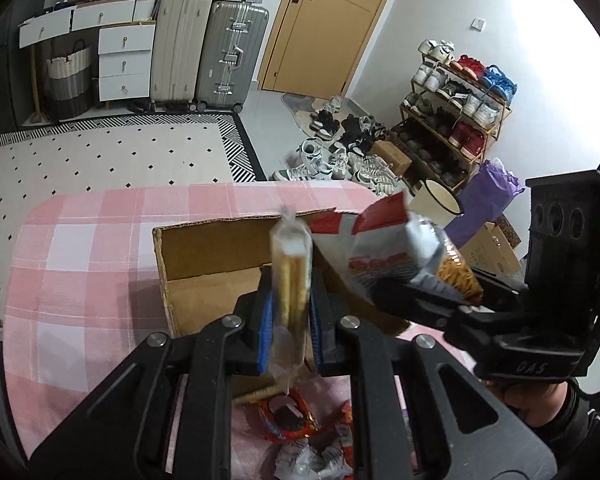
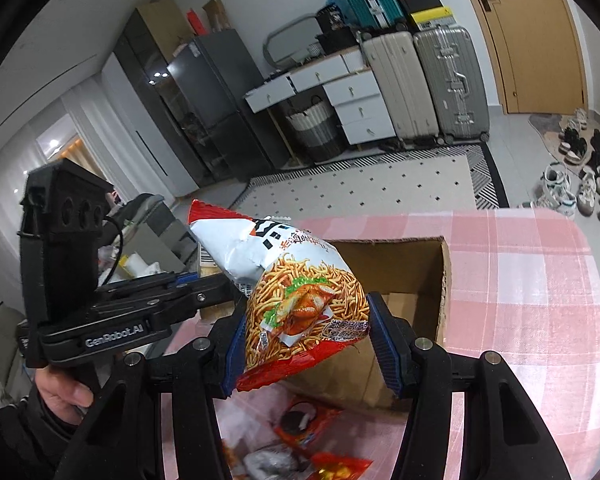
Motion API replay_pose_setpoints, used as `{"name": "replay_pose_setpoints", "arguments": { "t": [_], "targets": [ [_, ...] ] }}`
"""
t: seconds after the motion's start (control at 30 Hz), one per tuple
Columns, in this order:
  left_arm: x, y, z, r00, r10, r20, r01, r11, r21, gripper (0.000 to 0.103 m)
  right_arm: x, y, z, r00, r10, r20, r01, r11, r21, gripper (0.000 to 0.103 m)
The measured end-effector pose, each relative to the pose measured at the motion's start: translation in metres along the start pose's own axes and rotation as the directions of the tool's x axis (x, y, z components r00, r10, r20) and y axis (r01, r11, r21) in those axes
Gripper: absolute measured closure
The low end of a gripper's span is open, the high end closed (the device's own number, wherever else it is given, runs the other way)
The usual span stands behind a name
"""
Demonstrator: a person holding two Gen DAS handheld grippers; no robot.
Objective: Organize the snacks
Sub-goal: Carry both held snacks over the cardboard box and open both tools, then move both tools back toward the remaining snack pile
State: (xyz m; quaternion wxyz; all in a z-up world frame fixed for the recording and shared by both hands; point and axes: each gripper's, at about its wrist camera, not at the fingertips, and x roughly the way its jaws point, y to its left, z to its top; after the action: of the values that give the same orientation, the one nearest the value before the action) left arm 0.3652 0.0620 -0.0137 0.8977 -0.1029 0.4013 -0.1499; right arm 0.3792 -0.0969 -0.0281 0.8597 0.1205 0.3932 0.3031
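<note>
My left gripper [image 1: 291,312] is shut on a clear packet of biscuit sticks [image 1: 291,276], held upright over the near side of an open cardboard box [image 1: 204,292]. My right gripper [image 2: 308,328] is shut on a white-and-red bag of noodle snack [image 2: 300,300], lifted above the box [image 2: 420,280]; the bag also shows in the left wrist view [image 1: 400,256]. Several loose snack packets [image 1: 288,420] lie on the pink checked tablecloth [image 1: 80,280] in front of the box, also in the right wrist view [image 2: 308,424].
The box sits on a table with a pink checked cloth [image 2: 540,280]. Beyond it are a patterned rug [image 1: 100,152], suitcases [image 1: 228,52], white drawers [image 1: 124,60], a shoe rack [image 1: 452,120] and shoes on the floor. A white mug [image 1: 440,200] stands at the right.
</note>
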Motion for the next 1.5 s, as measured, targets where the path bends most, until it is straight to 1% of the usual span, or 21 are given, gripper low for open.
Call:
{"name": "replay_pose_setpoints", "arguments": {
  "t": [0.07,0.13,0.17,0.2,0.27,0.3,0.33,0.37,0.4,0.43,0.67,0.73,0.83,0.97,1.03,1.17,1.23,1.27,1.3,1.4,1.5],
  "targets": [
    [0.012,0.003,-0.001,0.999,0.037,-0.001,-0.037,0.999,0.005,0.091,0.010,-0.007,-0.004,1.000,-0.016,-0.015,0.016,1.000,-0.003,0.048],
    [0.019,0.003,-0.001,1.000,0.026,-0.002,-0.026,1.000,0.004,0.092,0.019,-0.013,-0.007,1.000,-0.023,-0.018,0.022,1.000,-0.007,0.048],
    [0.023,0.003,0.000,0.999,0.053,0.001,-0.053,0.999,0.005,0.091,0.022,-0.017,-0.008,0.999,-0.025,-0.022,0.025,1.000,-0.002,0.047],
    [0.025,0.004,-0.001,0.998,0.055,0.002,-0.055,0.998,0.007,0.091,0.026,-0.020,-0.009,0.999,-0.028,-0.029,0.028,1.000,0.004,0.046],
    [0.029,0.006,-0.002,0.998,0.066,-0.012,-0.066,0.998,0.000,0.084,0.032,-0.025,-0.011,0.998,-0.041,-0.044,0.042,0.999,0.004,0.039],
    [0.032,0.007,-0.003,0.997,0.071,-0.021,-0.071,0.997,-0.007,0.077,0.034,-0.026,-0.011,0.997,-0.060,-0.049,0.060,0.998,0.002,0.032],
    [0.032,0.007,-0.004,0.997,0.074,-0.016,-0.074,0.997,-0.010,0.067,0.033,-0.027,-0.012,0.997,-0.070,-0.043,0.070,0.998,-0.001,0.024],
    [0.030,0.008,-0.005,0.996,0.084,-0.009,-0.084,0.996,-0.012,0.059,0.030,-0.028,-0.012,0.996,-0.080,-0.028,0.080,0.997,-0.002,0.023],
    [0.027,0.008,-0.007,0.995,0.100,0.002,-0.100,0.995,-0.016,0.046,0.027,-0.028,-0.011,0.996,-0.087,-0.015,0.087,0.996,-0.001,0.022],
    [0.022,0.008,-0.008,0.995,0.096,0.019,-0.095,0.995,-0.022,0.041,0.022,-0.028,-0.010,0.996,-0.089,0.002,0.089,0.996,0.003,0.022],
    [-0.025,-0.004,-0.025,0.987,0.130,0.097,-0.129,0.992,-0.013,0.034,-0.029,-0.010,-0.012,0.994,-0.063,0.090,0.065,0.998,-0.017,0.022],
    [-0.041,-0.009,-0.032,0.985,0.129,0.115,-0.128,0.992,-0.011,0.029,-0.046,-0.001,-0.014,0.992,-0.060,0.115,0.063,0.998,-0.025,0.022],
    [-0.075,-0.020,-0.050,0.979,0.137,0.148,-0.138,0.990,-0.004,0.024,-0.071,0.013,-0.019,0.987,-0.057,0.148,0.064,0.997,-0.044,0.022],
    [-0.113,-0.033,-0.070,0.972,0.145,0.183,-0.147,0.989,0.000,0.021,-0.105,0.032,-0.032,0.981,-0.050,0.187,0.063,0.996,-0.066,0.022],
    [-0.129,-0.038,-0.079,0.969,0.151,0.197,-0.155,0.988,0.004,0.019,-0.120,0.041,-0.039,0.976,-0.048,0.211,0.066,0.995,-0.079,0.018],
    [-0.158,-0.049,-0.103,0.961,0.161,0.227,-0.168,0.986,0.009,0.015,-0.151,0.061,-0.060,0.964,-0.043,0.263,0.075,0.991,-0.113,0.013],
    [-0.171,-0.053,-0.116,0.957,0.164,0.240,-0.170,0.985,0.006,0.004,-0.165,0.070,-0.072,0.958,-0.048,0.281,0.086,0.988,-0.126,0.011],
    [-0.176,-0.056,-0.121,0.955,0.168,0.246,-0.174,0.985,0.003,0.001,-0.170,0.072,-0.077,0.957,-0.045,0.287,0.085,0.988,-0.129,0.010],
    [-0.184,-0.057,-0.129,0.949,0.175,0.261,-0.181,0.984,-0.002,0.001,-0.176,0.075,-0.083,0.955,-0.039,0.295,0.082,0.988,-0.134,0.009],
    [-0.197,-0.060,-0.144,0.948,0.171,0.269,-0.177,0.984,-0.003,0.001,-0.191,0.083,-0.099,0.946,-0.039,0.323,0.091,0.985,-0.146,0.006],
    [-0.213,-0.064,-0.162,0.942,0.178,0.285,-0.187,0.982,0.003,0.001,-0.200,0.089,-0.116,0.940,-0.046,0.337,0.103,0.983,-0.153,0.004]
  ]
}}
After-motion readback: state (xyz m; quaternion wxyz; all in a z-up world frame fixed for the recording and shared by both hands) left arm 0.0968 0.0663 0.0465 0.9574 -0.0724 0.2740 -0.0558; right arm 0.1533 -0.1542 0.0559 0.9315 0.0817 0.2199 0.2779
